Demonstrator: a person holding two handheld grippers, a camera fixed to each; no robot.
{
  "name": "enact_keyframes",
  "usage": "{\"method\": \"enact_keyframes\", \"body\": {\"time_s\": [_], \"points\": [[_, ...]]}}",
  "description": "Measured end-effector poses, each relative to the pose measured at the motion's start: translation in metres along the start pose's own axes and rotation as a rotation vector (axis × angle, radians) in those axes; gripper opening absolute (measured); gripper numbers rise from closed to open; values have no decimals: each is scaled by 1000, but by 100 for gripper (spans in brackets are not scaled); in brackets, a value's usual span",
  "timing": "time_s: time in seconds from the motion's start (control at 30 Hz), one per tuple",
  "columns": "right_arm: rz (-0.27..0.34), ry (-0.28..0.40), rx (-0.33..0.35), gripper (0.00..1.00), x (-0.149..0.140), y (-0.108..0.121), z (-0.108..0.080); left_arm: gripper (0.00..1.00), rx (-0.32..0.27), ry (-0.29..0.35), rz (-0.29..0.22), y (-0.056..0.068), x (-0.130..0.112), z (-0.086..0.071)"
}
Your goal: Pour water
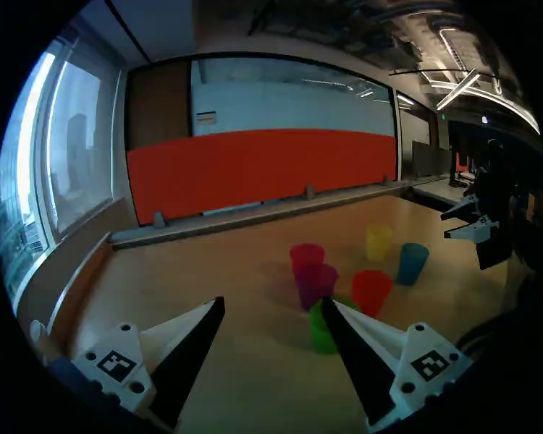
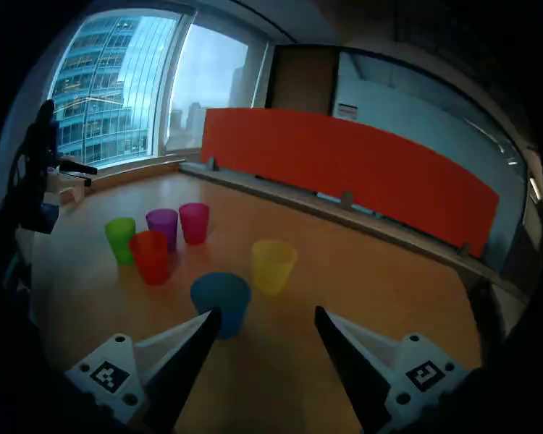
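Six plastic cups stand on a wooden table (image 1: 221,267). In the left gripper view, the green cup (image 1: 321,333) is nearest, partly behind my right finger, with the purple (image 1: 316,283), pink (image 1: 307,257), red (image 1: 371,291), yellow (image 1: 378,241) and blue (image 1: 413,262) cups beyond. My left gripper (image 1: 271,302) is open and holds nothing. In the right gripper view, the blue cup (image 2: 221,300) sits just ahead of my left fingertip and the yellow cup (image 2: 273,265) a little farther. My right gripper (image 2: 266,311) is open and holds nothing. I cannot tell whether any cup holds water.
An orange partition (image 1: 264,170) runs along the table's far edge, with windows (image 2: 119,94) beside it. The red (image 2: 150,256), green (image 2: 119,239), purple (image 2: 162,226) and pink (image 2: 194,221) cups cluster left. The other gripper (image 1: 463,220) hovers at the table's right side.
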State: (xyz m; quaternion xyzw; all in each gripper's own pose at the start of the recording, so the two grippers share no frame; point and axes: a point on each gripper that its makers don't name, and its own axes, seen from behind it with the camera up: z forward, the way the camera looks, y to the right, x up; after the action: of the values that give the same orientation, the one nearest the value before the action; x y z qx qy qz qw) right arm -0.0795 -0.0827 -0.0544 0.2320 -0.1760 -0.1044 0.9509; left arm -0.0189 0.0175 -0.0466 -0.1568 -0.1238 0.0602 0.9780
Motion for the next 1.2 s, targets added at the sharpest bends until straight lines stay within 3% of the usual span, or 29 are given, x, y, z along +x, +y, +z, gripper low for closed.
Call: {"method": "enact_keyframes", "body": {"time_s": [0.3,0.7,0.97,1.2], "points": [[58,129,-159,100,32,25,-22,100,122,143,-8,-15,39,-11],[142,296,-339,100,64,60,-46,100,247,288,-47,-30,64,-23],[153,370,-449,100,73,78,-55,99,279,337,-75,-35,64,-21],[126,399,-503,100,80,78,-57,99,303,341,-69,-39,56,-16]]}}
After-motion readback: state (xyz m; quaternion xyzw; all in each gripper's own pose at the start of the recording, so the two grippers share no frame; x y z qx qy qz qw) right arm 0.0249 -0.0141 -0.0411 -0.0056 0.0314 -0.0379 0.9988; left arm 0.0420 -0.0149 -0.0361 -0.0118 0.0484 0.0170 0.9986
